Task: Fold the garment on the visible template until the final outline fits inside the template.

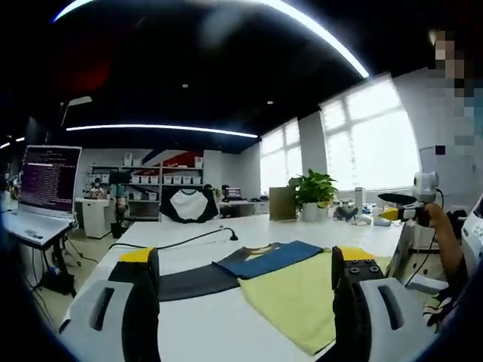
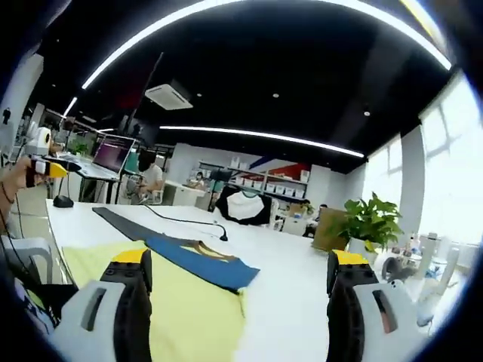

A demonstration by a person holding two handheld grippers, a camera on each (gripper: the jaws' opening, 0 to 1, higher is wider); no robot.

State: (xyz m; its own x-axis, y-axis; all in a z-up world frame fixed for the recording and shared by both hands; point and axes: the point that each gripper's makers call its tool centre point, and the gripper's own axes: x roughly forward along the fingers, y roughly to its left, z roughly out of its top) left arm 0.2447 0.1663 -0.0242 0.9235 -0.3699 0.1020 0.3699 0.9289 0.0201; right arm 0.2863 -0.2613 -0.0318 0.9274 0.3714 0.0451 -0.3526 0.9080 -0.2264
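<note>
A blue garment (image 1: 268, 259) lies flat on the white table (image 1: 204, 332), its near end overlapping a yellow-green template sheet (image 1: 302, 298). A dark grey strip of cloth (image 1: 189, 283) runs left from it. My left gripper (image 1: 245, 260) is held above the table's near edge, open, with nothing between its jaws. A hand at the right holds my right gripper (image 1: 400, 207) in the air. In the right gripper view the blue garment (image 2: 204, 262) rests on the far edge of the template sheet (image 2: 181, 309). My right gripper (image 2: 238, 264) is open and empty above them. The left gripper (image 2: 45, 167) is at the far left.
A black cable (image 1: 204, 237) crosses the table behind the garment. A laptop (image 1: 49, 181) stands on a side stand at the left, and a potted plant (image 1: 313, 192) sits at the table's far end. A seated person (image 2: 151, 177) and shelves are beyond the table.
</note>
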